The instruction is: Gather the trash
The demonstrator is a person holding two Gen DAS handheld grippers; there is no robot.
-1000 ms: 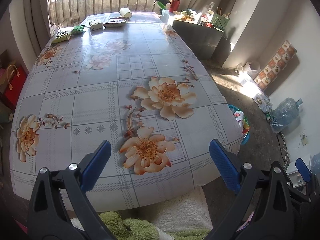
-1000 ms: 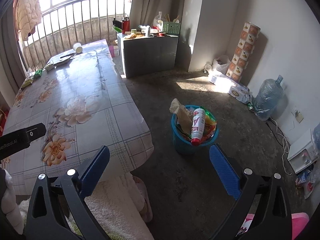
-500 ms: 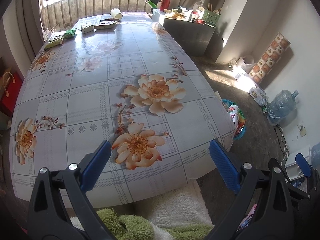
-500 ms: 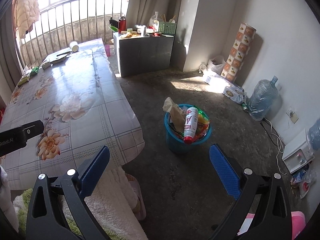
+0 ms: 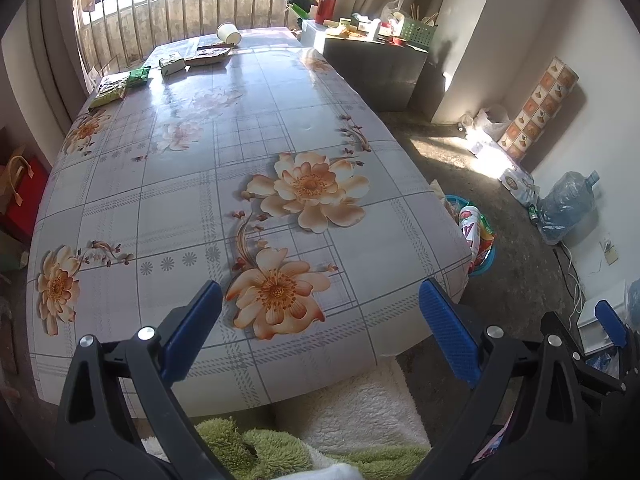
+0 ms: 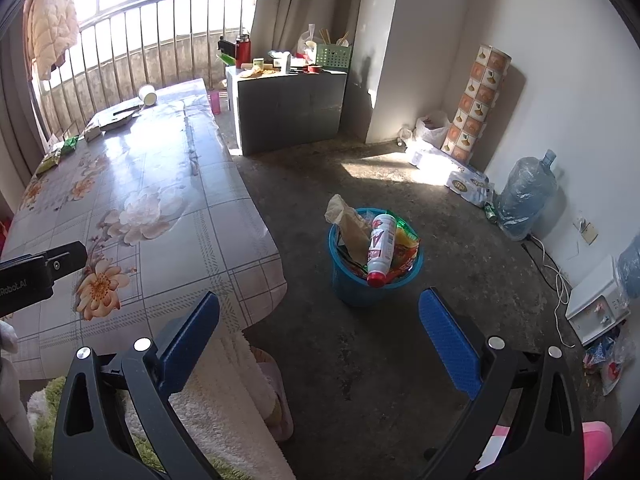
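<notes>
Trash bucket (image 6: 374, 280) holds white bottle (image 6: 382, 248), wrappers, possibly paper.

Open tablecloth (image 5: 248, 184) is seen ahead of the left gripper (image 5: 320, 312), with packets (image 5: 136, 78) crowded only at the far end. The bin (image 6: 374, 276) on the floor (image 6: 360, 344) is flanked by the table edge (image 6: 260, 248) alone.

Tabletop (image 5: 248, 128) cover: glossy, smooth plastic sheet; floor (image 6: 360, 360): rough, matt concrete; bin (image 6: 352, 288): smooth blue plastic; railing (image 6: 160, 40): metal
</notes>
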